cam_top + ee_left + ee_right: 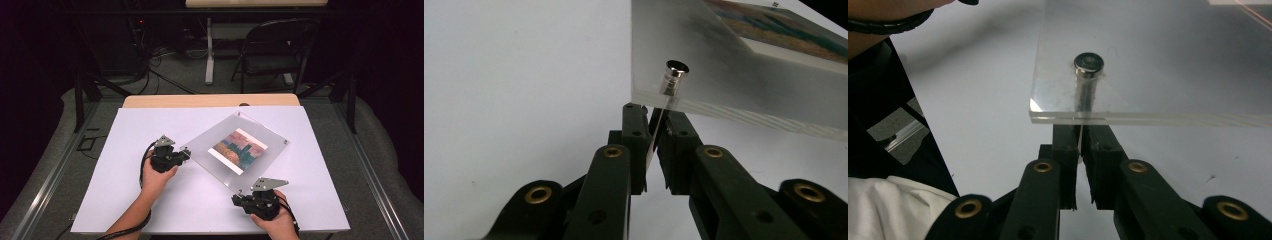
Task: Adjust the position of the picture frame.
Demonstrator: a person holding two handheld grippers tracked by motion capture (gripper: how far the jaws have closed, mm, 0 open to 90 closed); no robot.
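Clear picture frame (235,150) lies on the white table (150,200), turned like a diamond between your two hands. Your left gripper (655,131) has its jaws almost closed, with a thin clear sheet pinched between them just under the frame's corner, right below a shiny metal peg (672,76). Your right gripper (1080,137) does the same at its own corner, jaws squeezed on a thin sheet under another metal peg (1088,65). Farther in, a colourful picture (238,151) sits in the frame's middle
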